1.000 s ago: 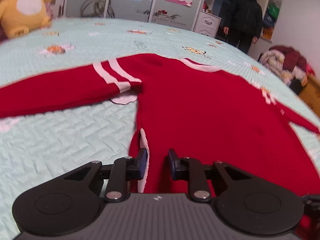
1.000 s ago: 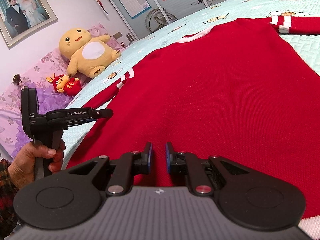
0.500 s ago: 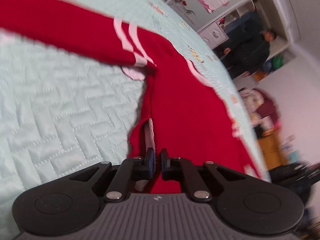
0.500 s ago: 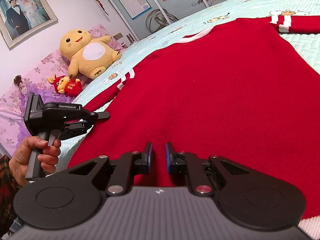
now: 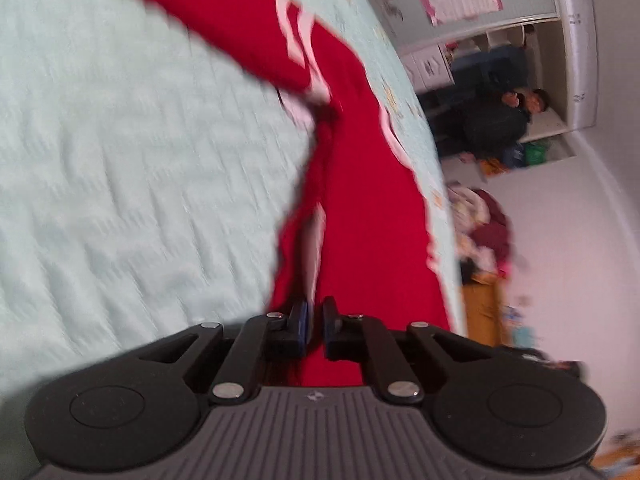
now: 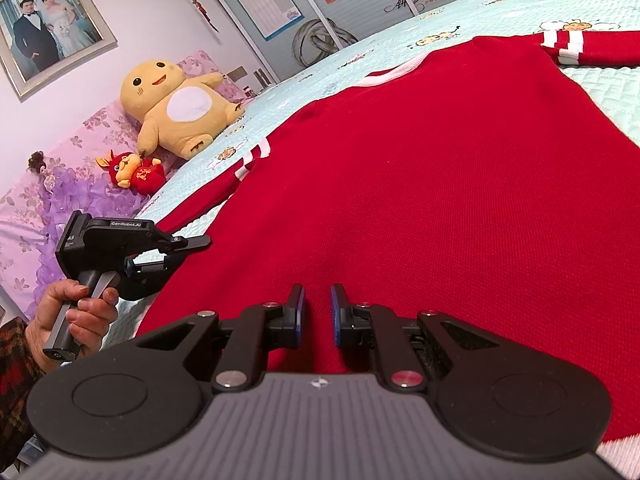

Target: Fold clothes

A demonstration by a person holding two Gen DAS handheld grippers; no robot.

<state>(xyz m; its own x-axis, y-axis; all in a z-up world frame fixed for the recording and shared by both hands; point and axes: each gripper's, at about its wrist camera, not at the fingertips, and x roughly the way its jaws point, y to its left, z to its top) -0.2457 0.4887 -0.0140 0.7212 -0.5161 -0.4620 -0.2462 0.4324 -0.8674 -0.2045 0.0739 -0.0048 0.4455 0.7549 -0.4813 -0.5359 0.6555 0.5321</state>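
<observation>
Red sweater lies flat on the mint quilted bedspread, sleeves out to both sides; left gripper has clamped down on the sweater's side hem, fabric pinched between the pads; right gripper pinches the bottom hem, jaws nearly closed. Risks: left bite looks thin, so the edge may slip when lifted; it may catch one layer only and skew the fold; uneven pull bunches the body. Left hand holds its grip rolled sideways, nose tilted down; right points slightly down across the sweater.
</observation>
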